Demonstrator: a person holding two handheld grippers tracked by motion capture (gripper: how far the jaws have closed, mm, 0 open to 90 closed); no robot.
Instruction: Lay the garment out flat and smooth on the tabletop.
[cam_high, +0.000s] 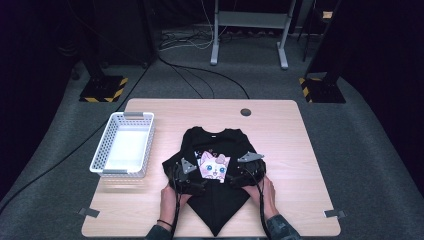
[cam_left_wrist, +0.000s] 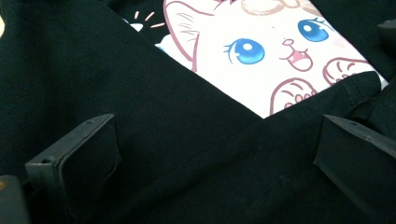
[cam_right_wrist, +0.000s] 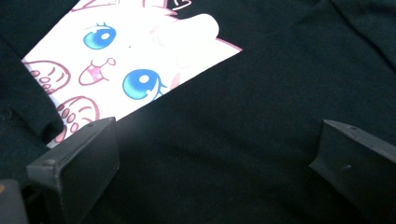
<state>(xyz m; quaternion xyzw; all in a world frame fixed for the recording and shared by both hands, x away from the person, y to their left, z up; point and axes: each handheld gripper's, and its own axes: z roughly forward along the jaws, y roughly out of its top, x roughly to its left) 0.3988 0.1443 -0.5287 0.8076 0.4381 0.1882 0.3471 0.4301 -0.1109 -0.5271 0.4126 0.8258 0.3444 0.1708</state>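
T-shirt (cam_high: 215, 175) was half folded, sides turned in; both grippers (cam_high: 189, 181) (cam_high: 246, 176) were held wide, basket (cam_high: 125, 145) unfilled

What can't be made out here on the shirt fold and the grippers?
- High view: left gripper and right gripper jaw tips are too small and dark against the black T-shirt.
- Gripper views: cat print partly hidden by folded flaps.
- White basket: inside washed out by glare.

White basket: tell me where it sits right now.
In the high view the white basket sits on the left part of the wooden table, just left of the black T-shirt and the left gripper.
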